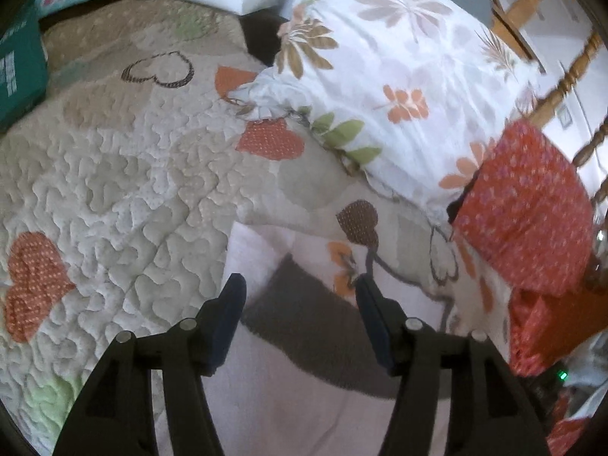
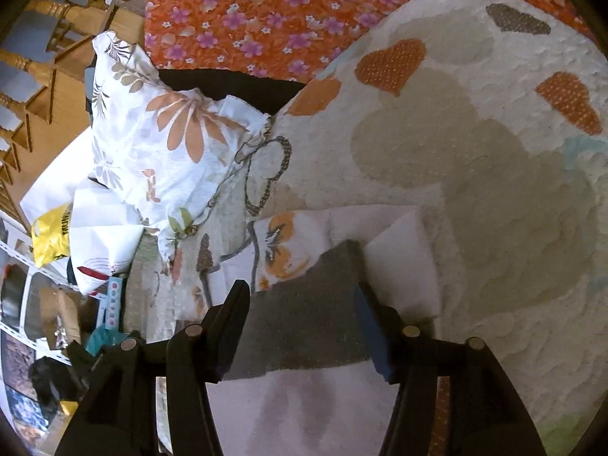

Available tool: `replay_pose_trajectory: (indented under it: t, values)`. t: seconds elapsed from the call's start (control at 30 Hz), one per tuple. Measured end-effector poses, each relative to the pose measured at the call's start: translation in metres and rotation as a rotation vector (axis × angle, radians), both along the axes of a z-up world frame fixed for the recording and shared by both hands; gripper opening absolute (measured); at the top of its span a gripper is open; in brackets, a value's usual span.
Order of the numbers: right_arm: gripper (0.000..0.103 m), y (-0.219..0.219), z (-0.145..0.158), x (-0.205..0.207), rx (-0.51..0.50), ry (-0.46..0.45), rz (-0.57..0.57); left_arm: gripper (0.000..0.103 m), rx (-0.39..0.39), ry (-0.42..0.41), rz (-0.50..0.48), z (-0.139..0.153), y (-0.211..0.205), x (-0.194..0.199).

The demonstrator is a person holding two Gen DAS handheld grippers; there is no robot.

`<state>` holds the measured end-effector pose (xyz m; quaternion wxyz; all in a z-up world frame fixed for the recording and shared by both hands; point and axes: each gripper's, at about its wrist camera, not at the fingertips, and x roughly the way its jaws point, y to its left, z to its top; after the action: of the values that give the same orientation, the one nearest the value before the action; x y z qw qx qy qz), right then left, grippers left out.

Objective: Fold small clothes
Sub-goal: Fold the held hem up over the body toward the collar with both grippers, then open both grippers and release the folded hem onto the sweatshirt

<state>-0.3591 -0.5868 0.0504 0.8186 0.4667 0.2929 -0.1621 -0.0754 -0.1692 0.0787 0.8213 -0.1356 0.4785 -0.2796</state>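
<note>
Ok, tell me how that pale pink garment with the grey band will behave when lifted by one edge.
The pink garment lies flat in soft folds on the quilt, so it will probably droop. It looks thin, likely light. The grey band seems fuzzy, so probably not slippery.

One small garment (image 1: 304,391) lies flat on the quilted bedspread. Fabric is pale pink-white with a broad grey-brown band (image 1: 304,315) running diagonally across it. A printed orange-and-grey motif (image 1: 342,266) shows on the white upper portion. In the right wrist view the garment (image 2: 304,410) has one folded white corner (image 2: 402,266) turned over beside the band.
</note>
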Motion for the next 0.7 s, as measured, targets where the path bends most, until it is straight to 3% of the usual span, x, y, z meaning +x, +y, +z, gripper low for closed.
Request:
replay_pose_trajectory:
  t: [0.17,0.3,0.47,0.7]
  values:
    - [0.062,0.004,0.011,-0.011,-0.087,0.061,-0.012,0.059,0.079,-0.034,-0.043,-0.003,0.004,-0.014]
    - [0.062,0.010,0.014,-0.023,-0.143,0.121,-0.010,0.061,0.135,-0.010,-0.065,-0.012,0.019,-0.019]
    - [0.063,0.026,0.009,-0.044,-0.167,0.189,0.021,0.063,0.163,0.085,-0.095,-0.031,0.045,-0.027]
    - [0.063,0.053,-0.010,-0.085,-0.164,0.279,0.085,0.066,0.195,0.075,-0.223,-0.051,0.074,-0.055]
